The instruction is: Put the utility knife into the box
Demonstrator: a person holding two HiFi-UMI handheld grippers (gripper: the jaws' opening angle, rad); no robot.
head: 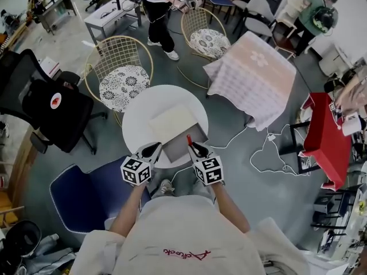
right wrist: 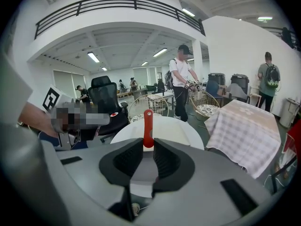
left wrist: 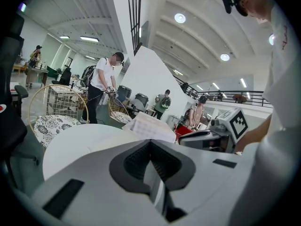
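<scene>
Shows a slim red utility knife (right wrist: 148, 127) clamped upright in the right gripper (head: 192, 145), at the right edge of an open rectangular grey box (head: 174, 149) on a round white table (head: 140, 112). Shows the left gripper (head: 155, 149) at the box's left edge, jaws together (nothing between them).

A round white table (head: 140, 110) stands on the grey floor (head: 246, 176). At its near edge lies an open grey box (head: 182, 148), with a cream square slab (head: 172, 121) just beyond it.

We are in a big open office hall: black office chairs (head: 51, 107), wire chairs (head: 123, 67), a round white table (head: 137, 128), cables (head: 269, 153) across grey floor (head: 69, 50), a railed mezzanine (right wrist: 117, 4) overhead.
</scene>
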